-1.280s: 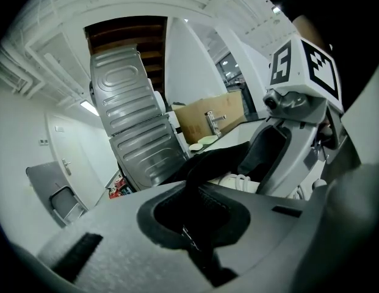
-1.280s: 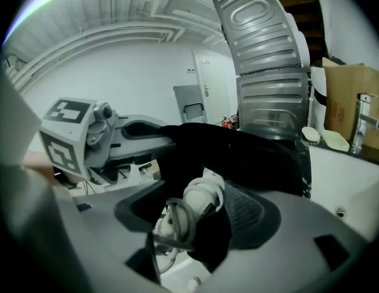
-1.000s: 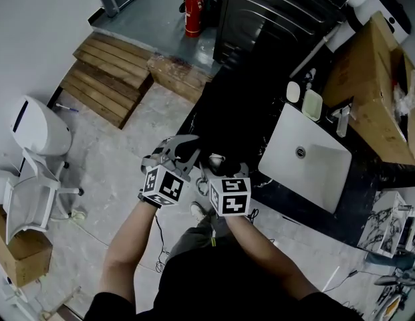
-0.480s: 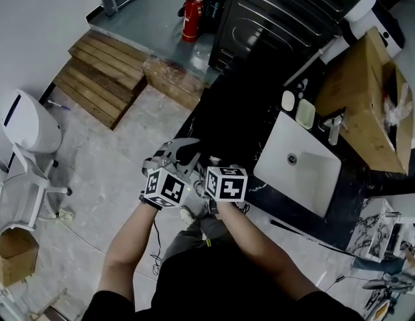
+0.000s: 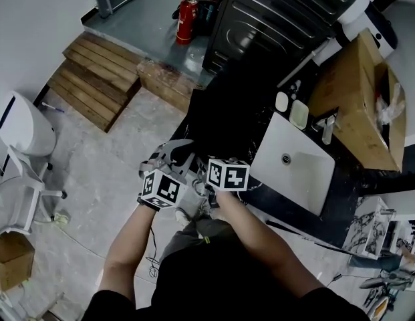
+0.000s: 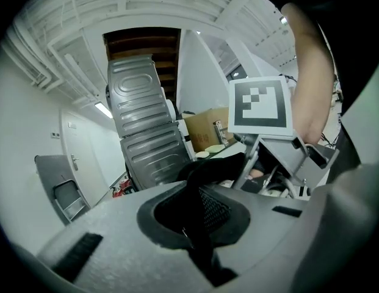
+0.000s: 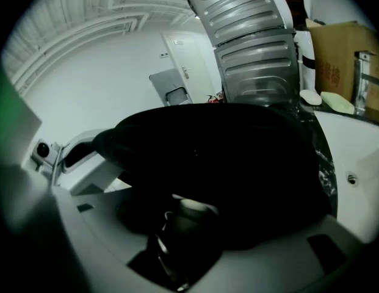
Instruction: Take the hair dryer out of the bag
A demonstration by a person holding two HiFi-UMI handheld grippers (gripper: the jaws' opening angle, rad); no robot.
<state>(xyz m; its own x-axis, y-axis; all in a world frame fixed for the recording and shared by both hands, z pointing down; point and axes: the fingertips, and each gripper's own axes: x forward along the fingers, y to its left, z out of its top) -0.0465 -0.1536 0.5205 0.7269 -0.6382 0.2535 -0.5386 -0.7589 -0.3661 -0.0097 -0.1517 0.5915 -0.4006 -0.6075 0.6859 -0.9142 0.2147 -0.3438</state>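
Note:
At the near edge of the black counter (image 5: 227,122), my left gripper (image 5: 175,155) is shut on a strip of the black bag's fabric (image 6: 204,185), holding it up. Mesh lining (image 6: 215,210) shows behind the strip. In the head view the right gripper's marker cube (image 5: 227,174) sits close beside the left one, and its jaws are hidden. My right gripper (image 7: 195,185) reaches into the dark bag (image 7: 238,157). A pale rounded part of the hair dryer (image 7: 190,211) lies between its jaws. They have just been closing, and I see no pad pressing on the dryer.
A white sink (image 5: 307,179) is set into the counter to the right, with soap dishes (image 5: 299,114) and a faucet (image 5: 327,131) behind it. Beyond stand a cardboard box (image 5: 354,99) and a dark ribbed cabinet (image 5: 274,12). A wooden pallet (image 5: 93,79), a fire extinguisher (image 5: 185,11) and a white chair (image 5: 20,199) stand on the floor at left.
The right gripper's cube has moved up the picture toward the counter and closer to the left gripper. The left gripper has stayed where it was.

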